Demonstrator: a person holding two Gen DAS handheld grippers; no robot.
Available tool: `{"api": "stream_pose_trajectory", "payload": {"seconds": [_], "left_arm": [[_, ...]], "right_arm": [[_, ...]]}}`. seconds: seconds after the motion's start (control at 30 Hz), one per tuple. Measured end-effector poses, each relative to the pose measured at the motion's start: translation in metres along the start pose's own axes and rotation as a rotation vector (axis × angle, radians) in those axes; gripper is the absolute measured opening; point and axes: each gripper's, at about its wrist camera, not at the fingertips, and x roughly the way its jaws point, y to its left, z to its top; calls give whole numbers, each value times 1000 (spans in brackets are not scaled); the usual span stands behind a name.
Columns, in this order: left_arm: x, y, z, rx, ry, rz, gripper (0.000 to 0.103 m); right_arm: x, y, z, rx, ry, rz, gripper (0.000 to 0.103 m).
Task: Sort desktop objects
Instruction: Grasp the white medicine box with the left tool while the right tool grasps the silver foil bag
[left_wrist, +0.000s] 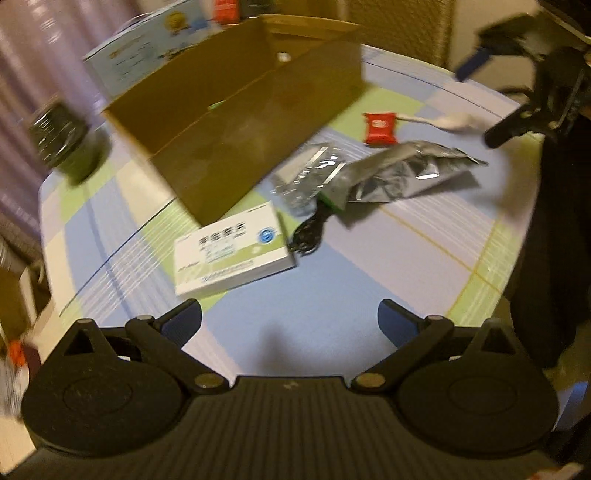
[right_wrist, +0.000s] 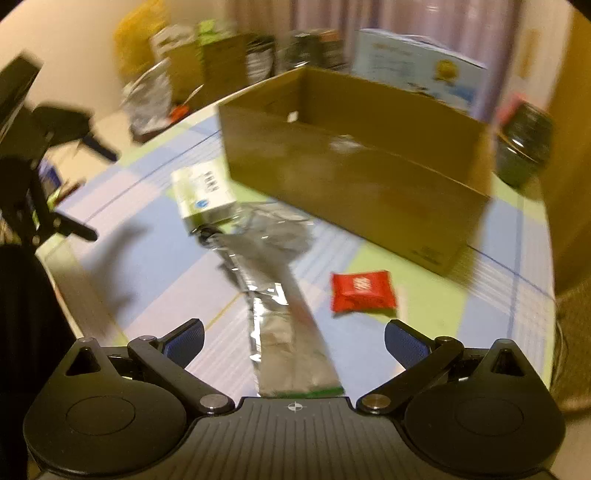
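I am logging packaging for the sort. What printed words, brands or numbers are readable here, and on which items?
None can be read.
White and green carton: dark characters and a round blue logo, too blurred.
Red packet: white mark, too blurred.
Light blue box: yellow round emblem and lines of text, too blurred.
Cardboard box: small dark print near one lower corner, too small.

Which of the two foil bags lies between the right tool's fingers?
The long foil bag with the green end; the crumpled one lies farther off, by the white box.
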Motion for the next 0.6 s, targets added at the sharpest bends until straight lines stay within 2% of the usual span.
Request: {"api": "stream_pose_trajectory", "payload": {"seconds": [0.13,0.23,0.33,0.47,0.6], "left_arm": [[15,-4,6,147,23,-15,100],[25,-5,6,313,2,-6,100],[34,-3,6,473,-19,12,99],[52,4,7,645,-3,26,99],[73,12,7,779,26,19,97]], "right_arm": [[26,12,9,-109,67,33,101],[43,16,15,-179,111,59,101],[60,15,20,-218,159,78,101],[77,13,25,-254,203,102,100],[87,10,28,-263,234,132,90]]}}
